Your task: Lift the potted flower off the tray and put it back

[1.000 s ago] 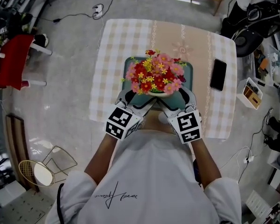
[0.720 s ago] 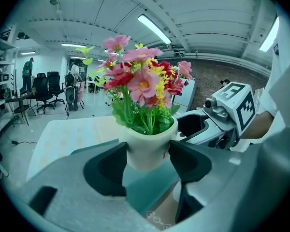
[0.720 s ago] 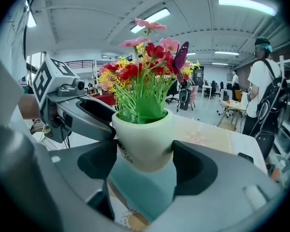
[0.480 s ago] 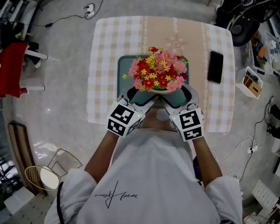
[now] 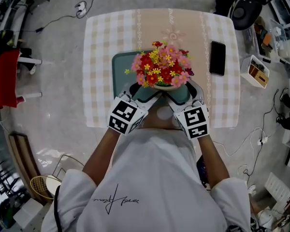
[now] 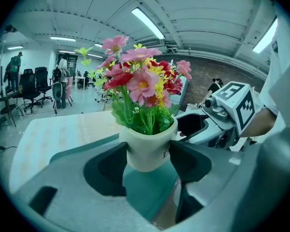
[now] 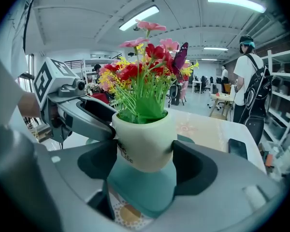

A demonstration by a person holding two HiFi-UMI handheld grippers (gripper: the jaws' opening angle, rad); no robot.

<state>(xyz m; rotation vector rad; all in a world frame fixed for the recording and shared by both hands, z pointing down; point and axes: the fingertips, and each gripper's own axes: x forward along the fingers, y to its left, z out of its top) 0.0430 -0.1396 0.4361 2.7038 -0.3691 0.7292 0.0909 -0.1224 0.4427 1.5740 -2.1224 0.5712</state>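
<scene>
Black phone lies beside tray, apart from potted flower.

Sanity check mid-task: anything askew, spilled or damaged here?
Nothing stands out. The potted flower is upright, clamped between the left gripper and the right gripper over the tray; no spill, and the pot looks intact.

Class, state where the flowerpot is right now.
Head view: the white pot of red and pink flowers is mid-table over the near edge of the teal tray, clamped by the left gripper and right gripper.
</scene>
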